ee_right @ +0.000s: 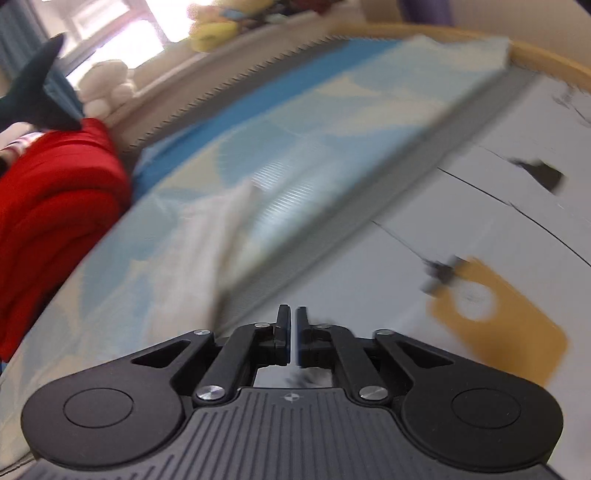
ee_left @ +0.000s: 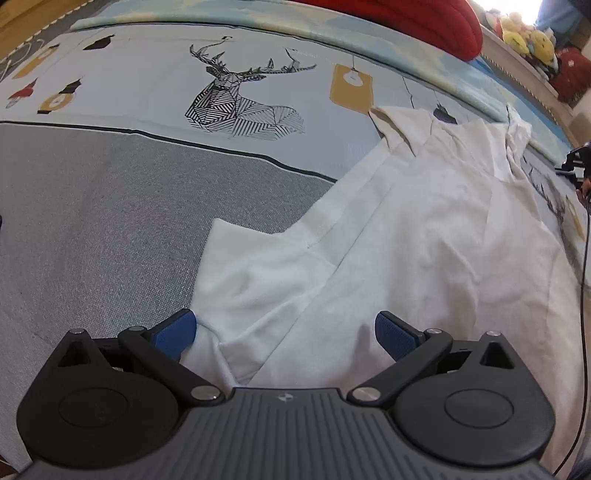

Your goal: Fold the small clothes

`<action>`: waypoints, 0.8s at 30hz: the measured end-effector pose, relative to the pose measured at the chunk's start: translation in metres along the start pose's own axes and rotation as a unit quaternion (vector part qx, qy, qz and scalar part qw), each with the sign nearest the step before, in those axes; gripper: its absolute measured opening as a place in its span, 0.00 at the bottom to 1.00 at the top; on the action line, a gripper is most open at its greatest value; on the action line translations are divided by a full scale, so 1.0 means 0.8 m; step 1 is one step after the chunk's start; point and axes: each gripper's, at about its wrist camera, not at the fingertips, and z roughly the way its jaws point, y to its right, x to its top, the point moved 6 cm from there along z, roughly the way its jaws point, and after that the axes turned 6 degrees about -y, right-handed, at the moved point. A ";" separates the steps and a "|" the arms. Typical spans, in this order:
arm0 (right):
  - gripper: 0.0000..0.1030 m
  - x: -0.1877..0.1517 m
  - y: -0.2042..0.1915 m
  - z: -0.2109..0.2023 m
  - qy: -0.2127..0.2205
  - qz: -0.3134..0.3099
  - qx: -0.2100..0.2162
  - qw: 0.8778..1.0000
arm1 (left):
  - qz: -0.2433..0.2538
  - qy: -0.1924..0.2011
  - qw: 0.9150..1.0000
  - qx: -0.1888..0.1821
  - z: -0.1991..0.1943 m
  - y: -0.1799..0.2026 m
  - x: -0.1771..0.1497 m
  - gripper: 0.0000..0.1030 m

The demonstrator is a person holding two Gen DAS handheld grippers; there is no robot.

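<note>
A white garment [ee_left: 424, 229] lies spread on the printed bedspread [ee_left: 110, 206], partly folded, with a sleeve flap toward the left. My left gripper [ee_left: 284, 332] is open, its blue pads [ee_left: 177, 334] on either side of the garment's near edge, low over the cloth. My right gripper [ee_right: 291, 325] is shut with nothing visible between its jaws, above the bedspread [ee_right: 461, 206]. A blurred strip of white cloth [ee_right: 199, 251] lies to its left; the right wrist view is motion-blurred.
A red folded blanket [ee_right: 51, 206] lies at the bed's far side, also in the left wrist view [ee_left: 424, 22]. Plush toys [ee_left: 528, 37] sit on a ledge beyond. A black cable [ee_left: 583, 295] hangs at the right. The bedspread shows a deer print [ee_left: 236, 99].
</note>
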 end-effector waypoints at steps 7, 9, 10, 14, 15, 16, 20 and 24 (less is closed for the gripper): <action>0.67 0.021 -0.123 0.014 0.041 -0.121 0.055 0.990 | -0.024 0.013 1.000 -0.014 -0.005 -0.009 0.009 1.00; 0.67 0.015 -0.168 0.037 0.033 -0.164 0.043 0.985 | -0.027 0.013 0.999 -0.020 -0.005 -0.010 0.011 1.00; 0.67 0.011 -0.182 0.050 0.028 -0.176 0.034 0.983 | -0.026 0.012 0.999 -0.022 -0.005 -0.010 0.012 1.00; 0.55 -0.007 -0.194 0.098 0.011 -0.207 -0.057 0.977 | -0.018 0.010 1.000 -0.021 -0.002 -0.007 0.011 1.00; 0.24 -0.008 -0.187 0.107 0.005 -0.208 -0.077 0.975 | -0.015 0.010 1.000 -0.019 -0.002 -0.006 0.011 1.00; 0.10 -0.006 -0.175 0.112 0.003 -0.201 -0.086 0.976 | -0.013 0.010 1.000 -0.019 -0.001 -0.005 0.010 1.00; 0.00 0.028 -0.095 0.072 0.038 -0.089 -0.050 0.994 | -0.016 0.012 1.000 -0.019 -0.001 -0.004 0.010 1.00; 0.04 0.041 0.019 0.038 0.015 0.031 -0.028 0.999 | -0.021 0.015 1.000 -0.014 0.000 -0.003 0.009 1.00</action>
